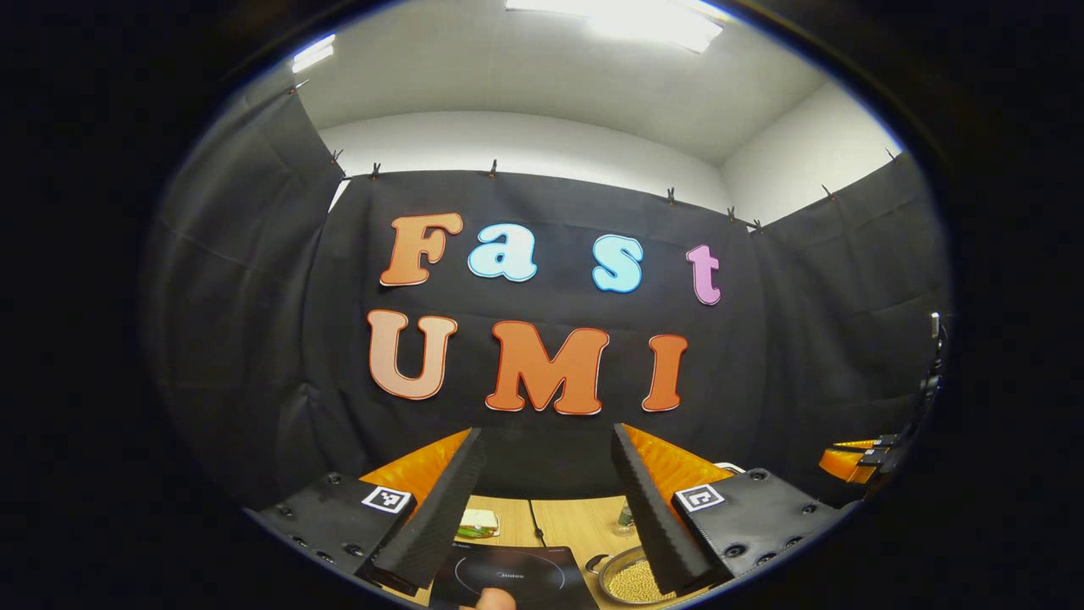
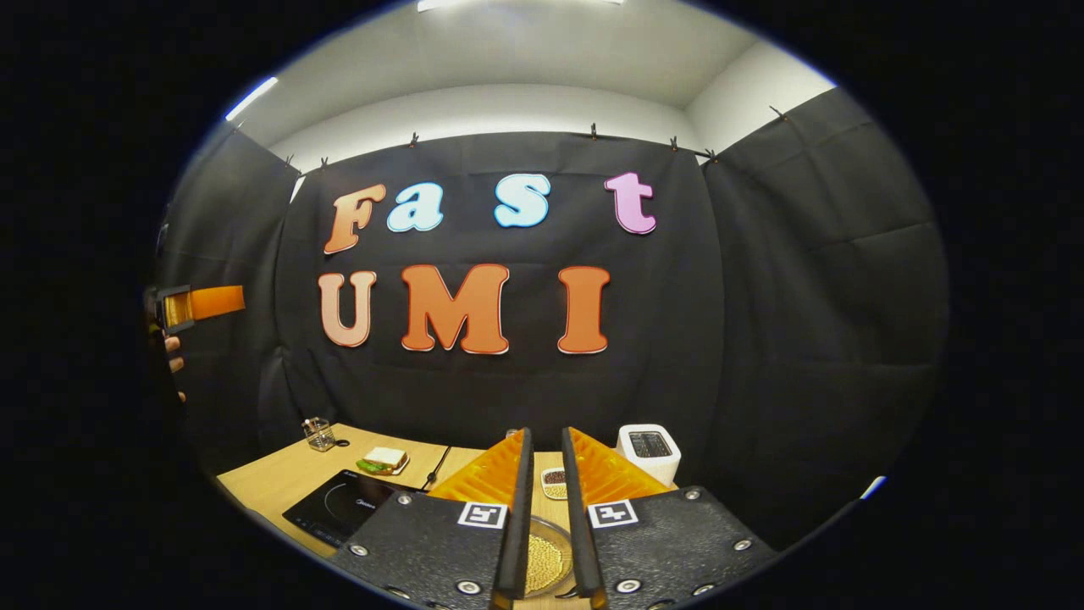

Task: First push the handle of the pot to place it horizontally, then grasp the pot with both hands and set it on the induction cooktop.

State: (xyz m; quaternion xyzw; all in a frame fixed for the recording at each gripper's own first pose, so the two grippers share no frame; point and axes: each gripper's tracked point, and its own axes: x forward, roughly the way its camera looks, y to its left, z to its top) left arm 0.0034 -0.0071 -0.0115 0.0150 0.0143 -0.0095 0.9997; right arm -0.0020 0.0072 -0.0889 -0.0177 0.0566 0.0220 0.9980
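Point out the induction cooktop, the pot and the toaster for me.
induction cooktop (image 2: 334, 506), right gripper view, on its dark glass top.
pot (image 2: 543, 562), right gripper view, on the yellow grains inside it.
toaster (image 2: 649, 455), right gripper view, on its white body near the slots.

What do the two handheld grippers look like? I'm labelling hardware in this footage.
The left gripper has two long wedge-shaped fingers with ribbed faces, ribbed orange plastic behind them, and black bolted plates, each carrying a square black-and-white marker tag. The right gripper has the same build: orange ribbed wedges, black screwed plates, one tag per side. No cables or sleeves are visible on either.
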